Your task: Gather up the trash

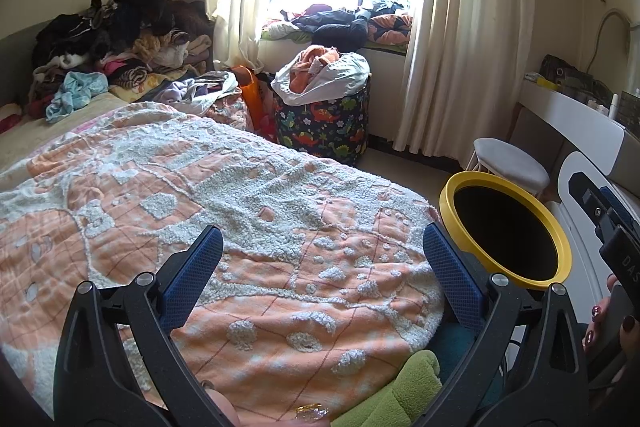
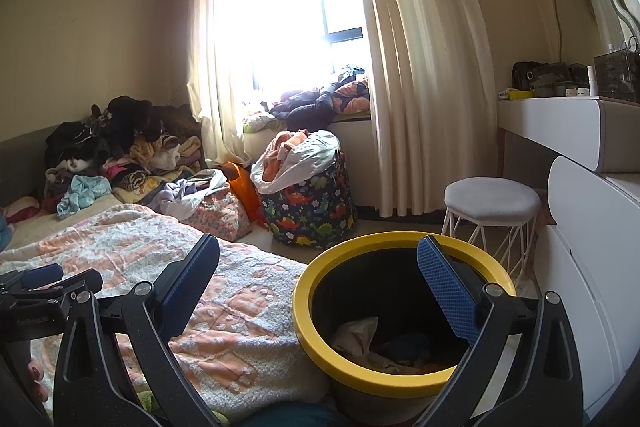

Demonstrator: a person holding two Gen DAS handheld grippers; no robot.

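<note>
The right gripper (image 2: 318, 267) is nearer the trash bin (image 2: 394, 383), which lies at 5 o'clock. Both it and the left gripper (image 1: 322, 255) gape wide, holding 0 items.

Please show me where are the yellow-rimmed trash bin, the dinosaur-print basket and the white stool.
yellow-rimmed trash bin (image 2: 304, 323): right wrist view, yellow rim.
dinosaur-print basket (image 2: 316, 207): right wrist view, printed side wall.
white stool (image 2: 490, 197): right wrist view, seat top.

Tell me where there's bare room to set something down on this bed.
The near end is free: open blanket runs from the left gripper to the bed edge beside the yellow-rimmed bin. The far end is crowded with the clothes pile. The white stool top is bare too.
</note>
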